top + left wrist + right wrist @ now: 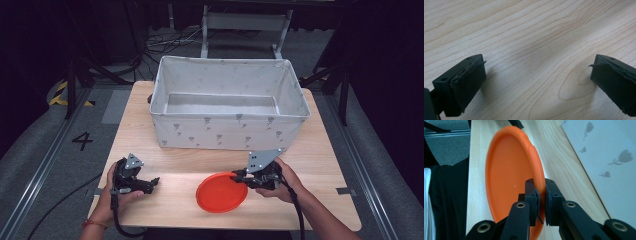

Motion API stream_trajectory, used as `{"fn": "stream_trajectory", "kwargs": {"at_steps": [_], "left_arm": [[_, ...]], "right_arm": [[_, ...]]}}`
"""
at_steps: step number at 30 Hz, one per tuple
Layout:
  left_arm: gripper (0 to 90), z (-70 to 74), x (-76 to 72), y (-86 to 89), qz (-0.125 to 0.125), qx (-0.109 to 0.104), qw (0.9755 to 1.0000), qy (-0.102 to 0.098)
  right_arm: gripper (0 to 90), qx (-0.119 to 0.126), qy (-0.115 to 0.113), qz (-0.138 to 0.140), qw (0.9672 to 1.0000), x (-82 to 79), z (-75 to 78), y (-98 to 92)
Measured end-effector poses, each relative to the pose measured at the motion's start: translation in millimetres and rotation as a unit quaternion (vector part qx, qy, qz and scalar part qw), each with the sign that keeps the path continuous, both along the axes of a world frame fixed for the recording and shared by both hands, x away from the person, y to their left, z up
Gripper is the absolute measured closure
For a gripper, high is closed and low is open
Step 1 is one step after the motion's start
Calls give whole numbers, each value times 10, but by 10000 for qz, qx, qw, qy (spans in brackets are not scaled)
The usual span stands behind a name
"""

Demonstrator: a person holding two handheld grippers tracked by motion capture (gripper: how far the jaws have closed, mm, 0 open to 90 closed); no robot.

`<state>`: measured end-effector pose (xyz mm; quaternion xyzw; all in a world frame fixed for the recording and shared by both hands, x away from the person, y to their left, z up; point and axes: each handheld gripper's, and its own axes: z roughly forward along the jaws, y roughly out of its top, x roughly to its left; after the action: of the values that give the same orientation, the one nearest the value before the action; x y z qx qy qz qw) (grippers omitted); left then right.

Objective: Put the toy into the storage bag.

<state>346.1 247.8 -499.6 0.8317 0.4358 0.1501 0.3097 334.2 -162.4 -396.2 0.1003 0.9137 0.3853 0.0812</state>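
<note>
While bin [229,127] sits empty, plate [221,193] gripped

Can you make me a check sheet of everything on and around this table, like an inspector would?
Surface: light wooden table, bare wood under the left gripper.
Job's things: orange plate near the front edge; grey fabric bin with a small flower print behind it, nothing seen inside.
Clutter: nothing seen.
Grippers: right gripper shut on the orange plate's rim, one jaw on each side of the edge; left gripper open, nothing between its jaws, close over the wood.
Cables: a black cable trails from each gripper along the forearm; more cables lie on the floor behind the table.
Surroundings: grey floor with a painted number 4, metal frame legs beyond the bin, dark room.
</note>
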Motion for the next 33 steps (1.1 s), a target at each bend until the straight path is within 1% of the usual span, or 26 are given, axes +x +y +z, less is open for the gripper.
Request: {"fn": "stream_trajectory", "kwargs": {"at_steps": [2,3,5,6,9,10,11,13,15,16,19,21,24,25,27,30,33], "left_arm": [[2,0,0,0,0,0,10000,0],[2,-1,0,0,1,-6,10000,-7],[2,-1,0,0,-2,-6,10000,-7],[2,-1,0,0,-2,-6,10000,-7],[3,-1,0,0,-2,-5,10000,-7],[2,-1,0,0,-1,-5,10000,-7],[2,-1,0,0,-2,-5,10000,-6],[2,-1,0,0,-2,-6,10000,-7],[3,-1,0,0,-2,-6,10000,-5],[2,-1,0,0,-2,-6,10000,-5],[3,-1,0,0,-4,-2,10000,-8],[4,-1,-1,0,-2,-2,10000,-14],[4,-1,-1,-1,0,-4,10000,-15],[4,-1,-2,-1,0,-2,10000,-16],[6,-1,-5,-1,6,5,10000,-15],[6,-1,-6,-2,14,5,10000,-16],[6,-1,-6,-2,14,5,10000,-17]], "right_arm": [[826,-117,-75,-72,9999,-15,50,-41],[826,-226,-147,-125,9996,-26,88,-75],[826,-289,-173,-190,9993,-32,154,-136],[826,-289,-173,-190,9993,-32,154,-136],[826,-410,-349,-319,9980,-61,308,-246],[826,-450,-416,-358,9975,-77,384,-302],[826,-443,-472,-405,9971,-88,448,-355],[826,-391,-502,-520,9966,-101,545,-456],[825,-391,-499,-593,9962,-104,611,-534],[825,-391,-499,-593,9962,-104,611,-534],[825,-418,-566,-749,9947,-110,738,-669],[825,-450,-642,-823,9935,-128,828,-737],[826,-482,-833,-911,9912,-175,975,-843],[825,-491,-888,-930,9905,-190,1007,-869],[826,-476,-921,-945,9901,-204,1053,-915],[826,-367,-911,-981,9903,-221,1110,-979],[826,-337,-935,-1019,9898,-231,1148,-1024]]}}
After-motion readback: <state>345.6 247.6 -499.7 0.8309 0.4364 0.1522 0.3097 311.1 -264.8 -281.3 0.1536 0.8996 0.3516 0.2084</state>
